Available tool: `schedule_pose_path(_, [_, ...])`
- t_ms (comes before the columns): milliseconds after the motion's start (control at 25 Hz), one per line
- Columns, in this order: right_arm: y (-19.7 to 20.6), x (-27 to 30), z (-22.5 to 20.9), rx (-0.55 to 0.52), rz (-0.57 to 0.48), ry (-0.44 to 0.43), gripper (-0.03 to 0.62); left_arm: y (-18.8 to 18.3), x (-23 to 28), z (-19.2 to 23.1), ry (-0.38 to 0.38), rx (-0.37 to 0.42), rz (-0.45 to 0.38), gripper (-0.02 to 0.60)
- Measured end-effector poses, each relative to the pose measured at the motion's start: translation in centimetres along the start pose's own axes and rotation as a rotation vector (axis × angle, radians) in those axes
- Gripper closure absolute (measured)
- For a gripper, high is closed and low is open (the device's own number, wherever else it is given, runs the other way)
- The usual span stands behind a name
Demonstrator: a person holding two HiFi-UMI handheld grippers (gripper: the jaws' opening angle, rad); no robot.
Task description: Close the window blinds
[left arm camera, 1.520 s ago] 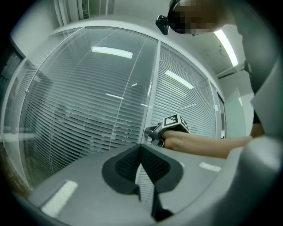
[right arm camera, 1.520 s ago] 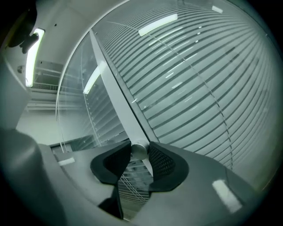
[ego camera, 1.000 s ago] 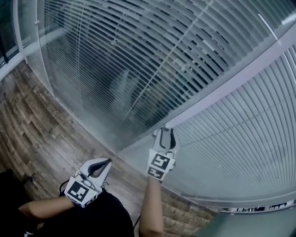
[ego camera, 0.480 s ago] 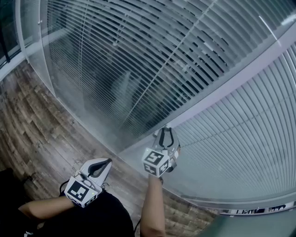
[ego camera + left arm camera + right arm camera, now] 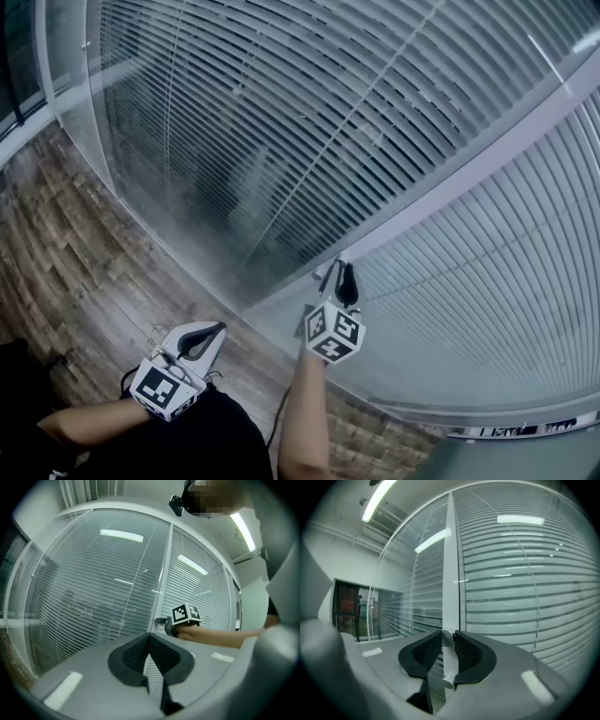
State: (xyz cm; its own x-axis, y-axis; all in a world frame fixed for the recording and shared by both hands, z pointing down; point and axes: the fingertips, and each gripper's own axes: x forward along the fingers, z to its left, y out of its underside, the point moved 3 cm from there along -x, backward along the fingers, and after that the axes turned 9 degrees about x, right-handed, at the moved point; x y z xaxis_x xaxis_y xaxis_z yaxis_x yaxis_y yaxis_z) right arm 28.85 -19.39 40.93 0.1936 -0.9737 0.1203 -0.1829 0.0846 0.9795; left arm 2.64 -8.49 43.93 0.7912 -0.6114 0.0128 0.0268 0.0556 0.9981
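Observation:
Two glazed panes hold slatted blinds: the left blind point(image 5: 281, 122) has gaps between its slats, the right blind point(image 5: 487, 272) looks flatter and lighter. A white frame post point(image 5: 450, 187) runs between them. My right gripper point(image 5: 342, 272) is up against that post, and its jaws are closing. In the right gripper view a small white control knob point(image 5: 447, 638) sits between the dark pads point(image 5: 427, 649), which touch it on both sides. My left gripper point(image 5: 220, 327) hangs low by the person's body, shut on nothing, its tips meeting point(image 5: 150, 637).
Wood-plank floor point(image 5: 75, 272) runs along the foot of the glass. A dark doorway point(image 5: 347, 611) shows far left in the right gripper view. The person's right forearm point(image 5: 220, 637) reaches across to the post. Ceiling lights reflect in the glass point(image 5: 122, 536).
The right gripper has rolled, so its marker cube now faces differently, and its jaws have narrowed onto the knob at the post. The left gripper has stayed where it was.

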Motion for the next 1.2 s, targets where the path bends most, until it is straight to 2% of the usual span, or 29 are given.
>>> schedule_pose_path(160, [0.0,0.0,0.1,-0.067,0.002,0.013,0.5,0.1,-0.2,0.0,-0.002,0.001,0.002,0.58])
schedule_pose_path(200, [0.0,0.0,0.1,-0.048,0.0,0.01,0.5,0.2,-0.2,0.1,-0.003,0.001,0.004,0.58])
schedule_pose_path(280, [0.1,0.0,-0.1,0.075,-0.01,-0.009,0.5,0.2,-0.3,0.1,-0.003,0.002,0.006,0.58])
schedule_pose_path(480, [0.4,0.0,-0.9,0.485,-0.047,-0.074,0.497,0.3,-0.4,0.1,0.002,0.0,0.012,0.58])
schedule_pose_path(560, [0.6,0.0,-1.1,0.574,-0.053,-0.085,0.497,0.3,-0.4,0.1,0.004,-0.003,0.014,0.58])
schedule_pose_path(600, [0.7,0.0,-1.1,0.578,-0.051,-0.085,0.497,0.3,-0.4,0.0,0.006,-0.002,0.014,0.58])
schedule_pose_path(640, [0.7,0.0,-1.1,0.55,-0.047,-0.081,0.497,0.3,-0.3,0.0,0.006,-0.001,0.013,0.58])
schedule_pose_path(720, [0.4,-0.2,-0.9,0.401,-0.037,-0.06,0.497,0.3,-0.3,0.1,0.005,0.0,0.011,0.58])
schedule_pose_path(880, [-0.7,-0.6,0.9,-0.148,-0.002,0.012,0.469,0.2,-0.5,0.4,0.002,-0.008,0.015,0.58])
schedule_pose_path(960, [-0.7,-0.2,1.8,-0.365,0.037,0.04,0.456,0.3,-0.5,0.5,0.002,-0.009,0.017,0.58])
schedule_pose_path(1080, [-0.2,0.1,2.1,-0.54,0.074,0.083,0.456,0.5,-0.6,0.5,0.002,-0.016,0.021,0.58])
schedule_pose_path(1200, [0.1,0.4,2.3,-0.623,0.096,0.111,0.456,0.5,-0.8,0.9,0.0,-0.031,0.02,0.58])
